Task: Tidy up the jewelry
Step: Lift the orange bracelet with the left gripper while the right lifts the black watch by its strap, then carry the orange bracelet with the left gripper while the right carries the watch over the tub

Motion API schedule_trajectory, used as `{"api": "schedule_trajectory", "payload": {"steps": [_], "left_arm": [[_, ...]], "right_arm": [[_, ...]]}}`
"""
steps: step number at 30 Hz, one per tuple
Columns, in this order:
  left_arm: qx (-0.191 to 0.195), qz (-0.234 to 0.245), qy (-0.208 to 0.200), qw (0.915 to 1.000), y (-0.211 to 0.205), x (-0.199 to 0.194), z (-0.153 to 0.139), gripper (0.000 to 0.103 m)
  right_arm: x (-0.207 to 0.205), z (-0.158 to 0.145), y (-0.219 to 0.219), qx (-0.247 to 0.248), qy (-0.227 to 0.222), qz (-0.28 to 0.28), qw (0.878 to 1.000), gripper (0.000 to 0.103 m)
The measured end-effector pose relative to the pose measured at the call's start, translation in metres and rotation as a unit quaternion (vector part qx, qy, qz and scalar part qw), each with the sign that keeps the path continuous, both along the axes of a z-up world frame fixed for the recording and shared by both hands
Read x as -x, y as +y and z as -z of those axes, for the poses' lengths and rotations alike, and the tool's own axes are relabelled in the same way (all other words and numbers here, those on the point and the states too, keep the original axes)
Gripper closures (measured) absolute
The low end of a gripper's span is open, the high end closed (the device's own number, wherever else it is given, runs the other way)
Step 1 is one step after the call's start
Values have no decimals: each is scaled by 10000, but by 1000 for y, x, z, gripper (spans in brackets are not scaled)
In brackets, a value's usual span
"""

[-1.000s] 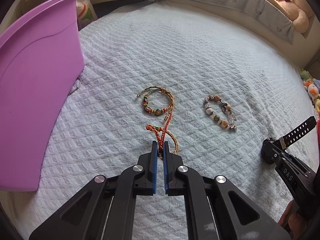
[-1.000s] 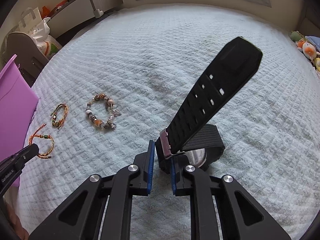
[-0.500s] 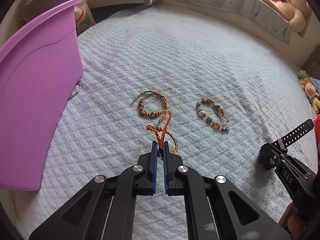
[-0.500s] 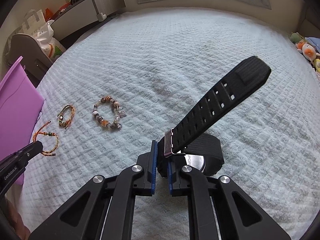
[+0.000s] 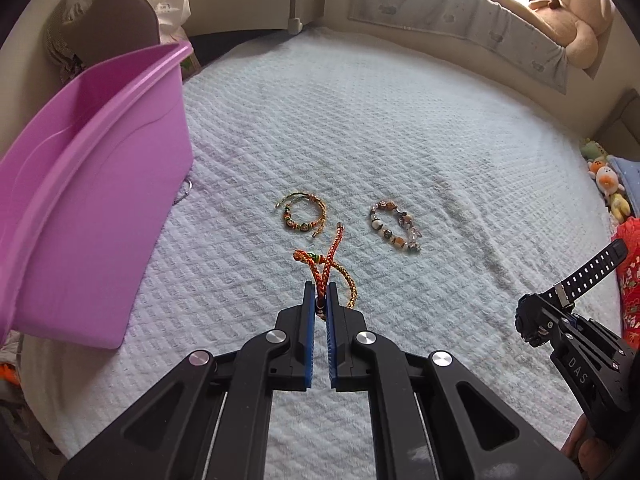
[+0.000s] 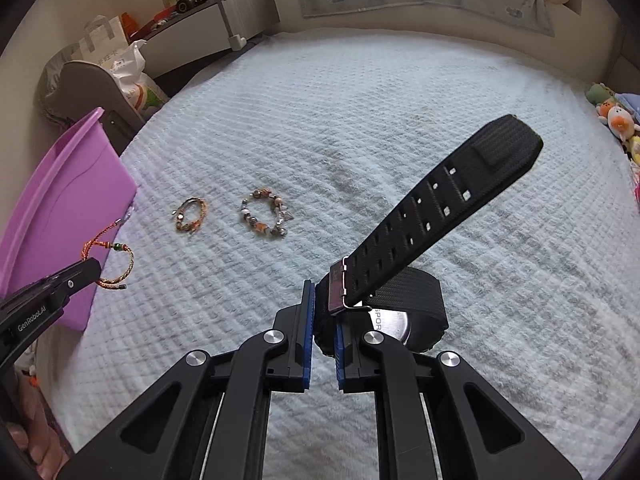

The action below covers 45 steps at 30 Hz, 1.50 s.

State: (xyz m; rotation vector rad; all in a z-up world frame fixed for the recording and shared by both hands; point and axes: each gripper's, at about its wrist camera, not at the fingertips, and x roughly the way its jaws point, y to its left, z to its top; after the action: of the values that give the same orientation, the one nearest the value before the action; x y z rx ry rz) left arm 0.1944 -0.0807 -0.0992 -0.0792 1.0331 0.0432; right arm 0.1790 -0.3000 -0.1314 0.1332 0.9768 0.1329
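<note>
My left gripper (image 5: 320, 298) is shut on an orange braided cord bracelet (image 5: 330, 262) and holds it above the white quilted bed; the bracelet also shows in the right wrist view (image 6: 116, 258). My right gripper (image 6: 323, 300) is shut on a black sport watch (image 6: 424, 216), whose strap sticks up to the right; the watch also shows in the left wrist view (image 5: 576, 284). A small beaded cord bracelet (image 5: 304, 216) and a chunky bead bracelet (image 5: 394, 226) lie on the bed ahead. A purple bin (image 5: 80, 200) stands at the left.
A metal ring (image 5: 185, 192) lies by the bin's wall. A teddy bear (image 5: 576, 12) sits at the far right, small plush toys (image 5: 604, 176) at the bed's right edge. A chair and bags (image 6: 100, 76) stand beyond the far left corner.
Both grippers have risen with their loads, so the bed and the lying bracelets look farther off. The left one now holds the cord bracelet beside the purple bin.
</note>
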Motion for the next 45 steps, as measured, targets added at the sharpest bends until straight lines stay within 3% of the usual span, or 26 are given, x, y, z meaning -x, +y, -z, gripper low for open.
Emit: {"api": "schedule_trajectory", "payload": {"steps": [11, 17, 22, 27, 32, 37, 45], "left_arm": [[106, -736, -199, 9970, 52, 57, -148, 97], [13, -1180, -349, 9924, 111, 81, -194, 97], [-61, -1407, -413, 9892, 172, 88, -213, 97], [-36, -1171, -442, 9921, 227, 74, -216, 97], [72, -963, -256, 9950, 277, 51, -193, 97], [198, -746, 156, 9969, 315, 25, -160, 97], [230, -419, 712, 9963, 336, -8, -109, 97]], "right_arm": [[33, -139, 55, -231, -305, -1388, 9896, 94], [25, -196, 122, -536, -517, -2033, 9763, 94], [16, -217, 194, -717, -463, -2492, 9647, 94], [7, -226, 269, -775, -299, -2690, 9595, 94], [-9, -212, 342, -647, 38, -2755, 9591, 94], [-32, -182, 397, -618, 502, -2785, 9571, 94], [-65, -121, 437, -341, 1535, -2737, 9489, 94]]}}
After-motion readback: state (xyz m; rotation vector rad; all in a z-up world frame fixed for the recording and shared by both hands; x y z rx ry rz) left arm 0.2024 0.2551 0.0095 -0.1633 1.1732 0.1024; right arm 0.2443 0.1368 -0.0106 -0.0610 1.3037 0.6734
